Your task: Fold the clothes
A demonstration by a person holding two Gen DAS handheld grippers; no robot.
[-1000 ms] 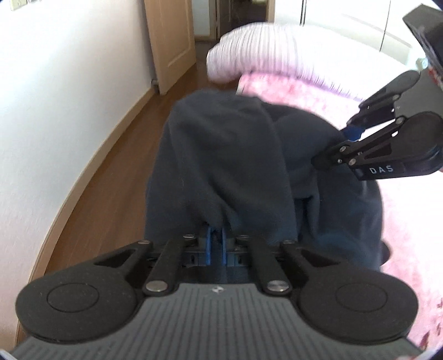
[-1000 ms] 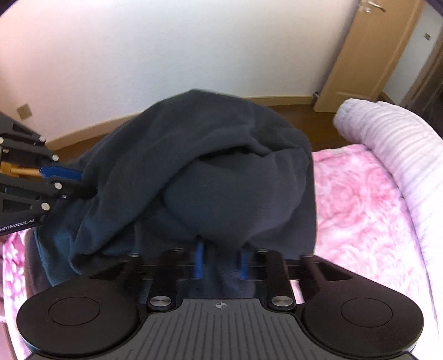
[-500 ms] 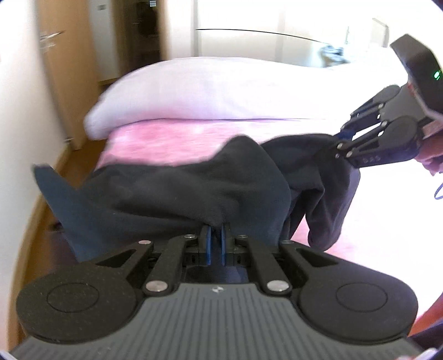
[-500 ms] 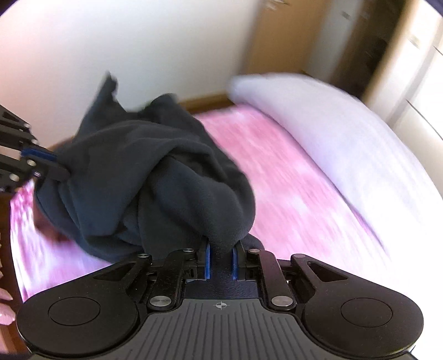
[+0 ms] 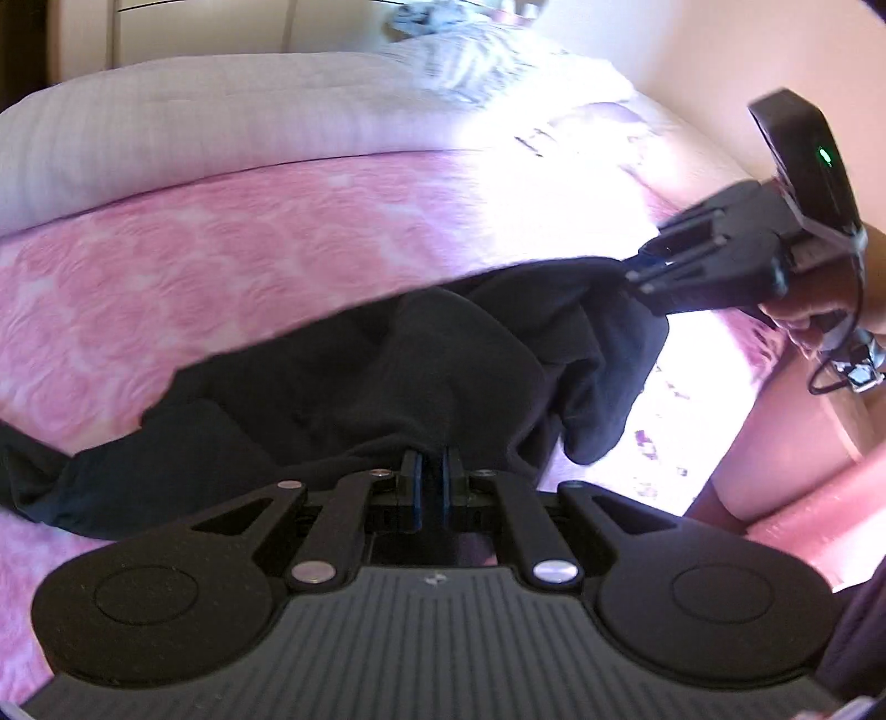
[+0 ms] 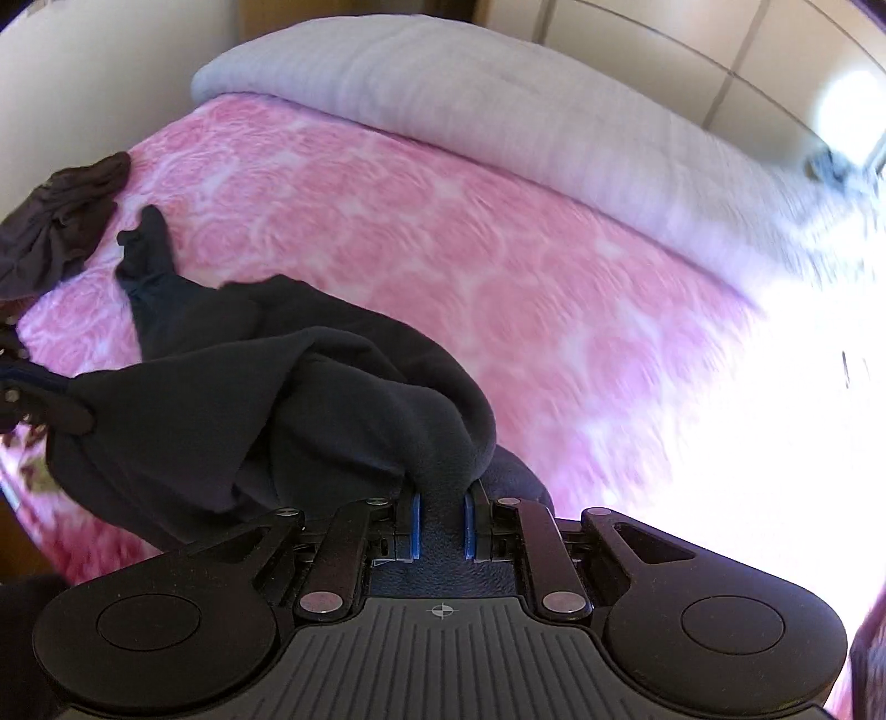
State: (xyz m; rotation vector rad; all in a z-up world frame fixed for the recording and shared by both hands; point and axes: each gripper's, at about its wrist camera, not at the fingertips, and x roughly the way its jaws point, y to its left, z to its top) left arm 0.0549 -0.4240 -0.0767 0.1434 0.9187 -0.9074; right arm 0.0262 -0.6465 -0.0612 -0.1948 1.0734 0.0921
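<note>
A dark navy fleece garment point(image 5: 343, 382) hangs bunched between both grippers, low over a pink rose-patterned bedspread point(image 5: 221, 243). My left gripper point(image 5: 431, 476) is shut on one edge of it. My right gripper point(image 6: 441, 515) is shut on a thick fold of the same garment point(image 6: 277, 410). The right gripper also shows in the left wrist view point(image 5: 648, 271), up to the right, pinching the cloth. The left gripper shows at the left edge of the right wrist view point(image 6: 50, 407). One end of the garment trails on the bed point(image 6: 145, 249).
A rolled pale lilac duvet point(image 6: 498, 94) lies along the far side of the bed. A second dark brownish garment point(image 6: 55, 221) lies crumpled near the bed's left edge. White wardrobe doors point(image 6: 692, 50) stand beyond the bed.
Both grippers have swung with the garment from the floor and wall side to over the bed, and it now hangs lower, stretched wider between them. Both grips have held.
</note>
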